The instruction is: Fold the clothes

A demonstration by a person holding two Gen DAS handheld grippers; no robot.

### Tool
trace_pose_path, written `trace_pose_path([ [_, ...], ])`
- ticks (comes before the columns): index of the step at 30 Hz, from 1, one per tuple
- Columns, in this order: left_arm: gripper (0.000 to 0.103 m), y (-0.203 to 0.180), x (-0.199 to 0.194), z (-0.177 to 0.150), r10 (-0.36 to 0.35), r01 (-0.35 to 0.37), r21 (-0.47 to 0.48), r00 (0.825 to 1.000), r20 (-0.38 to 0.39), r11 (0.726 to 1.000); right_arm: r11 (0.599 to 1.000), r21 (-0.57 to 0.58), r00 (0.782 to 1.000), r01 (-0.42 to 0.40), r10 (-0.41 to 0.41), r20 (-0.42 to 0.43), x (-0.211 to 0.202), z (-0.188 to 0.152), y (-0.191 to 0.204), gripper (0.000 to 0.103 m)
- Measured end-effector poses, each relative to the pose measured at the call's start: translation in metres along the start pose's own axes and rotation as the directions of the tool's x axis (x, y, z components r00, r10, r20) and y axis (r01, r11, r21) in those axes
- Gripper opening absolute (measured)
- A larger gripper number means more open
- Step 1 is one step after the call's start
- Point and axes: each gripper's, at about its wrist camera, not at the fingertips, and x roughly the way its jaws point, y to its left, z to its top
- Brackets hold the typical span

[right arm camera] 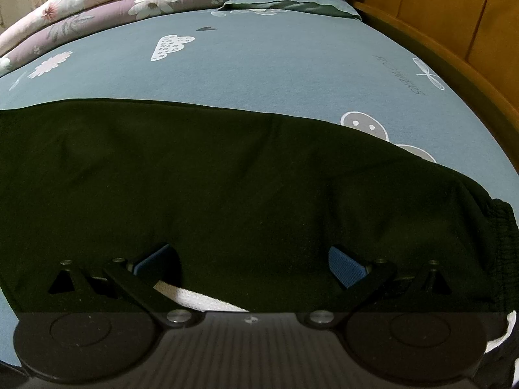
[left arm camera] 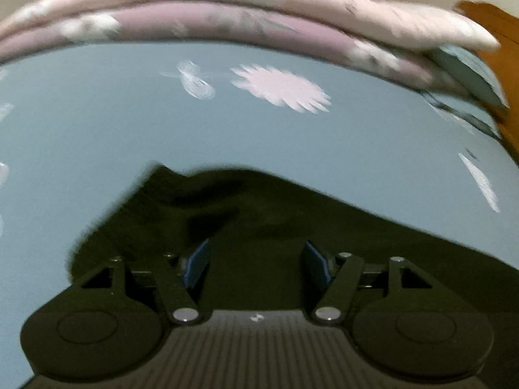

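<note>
A dark garment [right arm camera: 227, 188] is lying spread across the near part of a bed, on a blue-grey sheet [right arm camera: 275, 64] printed with clouds and flowers. At the far left, folded pink and mauve floral quilts [right arm camera: 97, 6] are stacking along the bed's edge, with pillows [right arm camera: 292, 3] beside them and a wooden headboard [right arm camera: 454, 32] running down the right. The left tool [left arm camera: 256, 256] is hovering over the garment's blurred left end, its fingers spread and gripping nothing. The right tool [right arm camera: 249, 259] is sitting wide apart above the cloth, near the elastic waistband [right arm camera: 499, 240]; a white drawcord [right arm camera: 194, 298] is lying just under its left finger.
</note>
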Motion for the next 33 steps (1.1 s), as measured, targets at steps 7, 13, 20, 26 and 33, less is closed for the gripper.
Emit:
trace_pose_path([
  [7, 0.065, -0.027, -0.012, 0.005, 0.047, -0.048, 0.011, 0.998, 0.034, 0.999, 1.0, 0.011, 0.999, -0.014, 0.014, -0.046, -0.009, 0.009, -0.002, 0.103],
  [13, 0.068, -0.079, -0.052, -0.023, -0.138, 0.133, 0.142, 0.99, 0.026, 0.981, 0.998, 0.059, 0.999, -0.035, 0.032, 0.039, -0.035, 0.026, -0.031, 0.103],
  [20, 0.069, -0.131, -0.052, -0.056, -0.239, 0.25, 0.282, 0.968, -0.072, 0.926, 0.981, 0.196, 0.999, 0.0, -0.007, 0.035, 0.012, 0.032, -0.086, 0.103],
  [26, 0.07, -0.128, -0.031, -0.064, -0.201, 0.226, 0.256, 0.972, -0.121, 0.94, 0.98, 0.195, 0.999, 0.042, -0.046, 0.015, 0.021, 0.05, -0.096, 0.103],
  [33, 0.077, -0.129, -0.029, -0.06, -0.206, 0.233, 0.24, 0.97, -0.132, 0.942, 0.987, 0.155, 0.999, -0.028, 0.032, -0.023, -0.003, 0.057, -0.066, 0.103],
])
